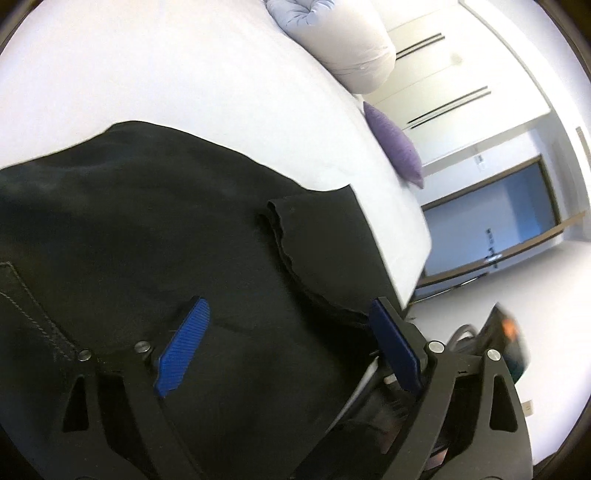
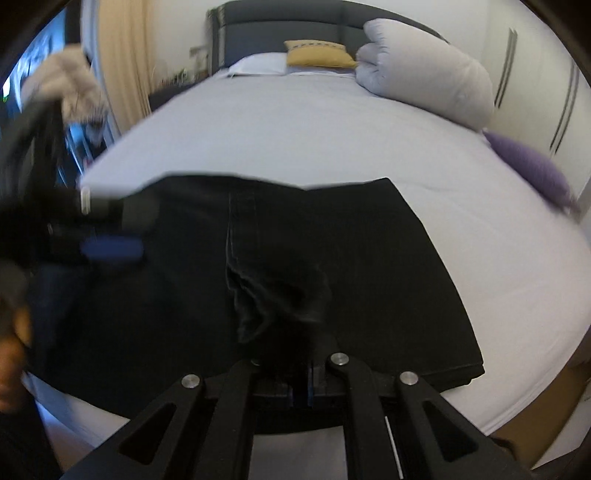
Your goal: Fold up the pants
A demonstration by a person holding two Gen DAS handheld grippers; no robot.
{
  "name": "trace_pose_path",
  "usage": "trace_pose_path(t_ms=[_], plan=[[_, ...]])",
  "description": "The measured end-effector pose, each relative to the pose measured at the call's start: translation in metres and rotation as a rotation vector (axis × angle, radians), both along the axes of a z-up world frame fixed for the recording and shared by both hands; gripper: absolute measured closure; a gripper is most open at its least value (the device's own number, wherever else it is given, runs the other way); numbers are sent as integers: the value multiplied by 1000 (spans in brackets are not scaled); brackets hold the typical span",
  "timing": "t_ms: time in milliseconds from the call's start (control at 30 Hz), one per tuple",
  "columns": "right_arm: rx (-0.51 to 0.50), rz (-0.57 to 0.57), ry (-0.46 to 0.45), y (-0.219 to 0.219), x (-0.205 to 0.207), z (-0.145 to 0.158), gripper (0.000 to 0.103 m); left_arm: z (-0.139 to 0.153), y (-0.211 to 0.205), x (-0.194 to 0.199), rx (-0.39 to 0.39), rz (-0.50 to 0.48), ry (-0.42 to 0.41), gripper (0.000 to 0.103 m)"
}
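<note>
Black pants [image 2: 332,258] lie folded on the near part of a white bed [image 2: 295,122]. In the left wrist view the pants [image 1: 147,221] fill the lower left, with a folded edge near the bed's edge. My left gripper [image 1: 291,332] is open, its blue pads apart just above the cloth, holding nothing. It also shows blurred in the right wrist view [image 2: 110,247], over the pants' left side. My right gripper [image 2: 306,387] is shut on a bunched fold of the pants at their near edge.
A rolled white duvet [image 2: 424,70] and a purple cushion [image 2: 532,170] lie at the bed's right. A yellow pillow [image 2: 317,53] sits by the dark headboard [image 2: 280,22]. Wardrobe doors [image 1: 443,74] stand beyond the bed. The bed's edge [image 1: 406,236] drops to the floor.
</note>
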State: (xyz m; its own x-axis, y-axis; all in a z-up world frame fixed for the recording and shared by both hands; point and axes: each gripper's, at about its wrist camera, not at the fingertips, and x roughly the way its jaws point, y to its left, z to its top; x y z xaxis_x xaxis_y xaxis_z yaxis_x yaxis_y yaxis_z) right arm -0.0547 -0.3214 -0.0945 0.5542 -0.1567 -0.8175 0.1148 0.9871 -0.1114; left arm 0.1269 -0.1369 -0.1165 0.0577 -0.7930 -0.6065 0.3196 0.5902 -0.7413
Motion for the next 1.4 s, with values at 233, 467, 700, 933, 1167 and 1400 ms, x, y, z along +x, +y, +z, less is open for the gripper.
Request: trace_pose_path(t_ms=[233, 467, 700, 933, 1167, 1400], plan=[[-114, 35, -14, 18, 0, 3, 96, -6, -13, 15, -88, 14, 131, 13], [-125, 40, -61, 28, -3, 12, 96, -16, -36, 26, -81, -27, 213, 13], [-130, 75, -109, 43, -17, 25, 96, -17, -49, 51, -104, -81, 220, 35], [-190, 175, -132, 78, -21, 28, 95, 4, -35, 53, -33, -176, 65, 95], [-228, 321, -98, 125, -18, 12, 95, -3, 7, 61, 110, -184, -5, 95], [-209, 399, -28, 155, -14, -15, 95, -25, 46, 59, 180, -155, 3, 95]])
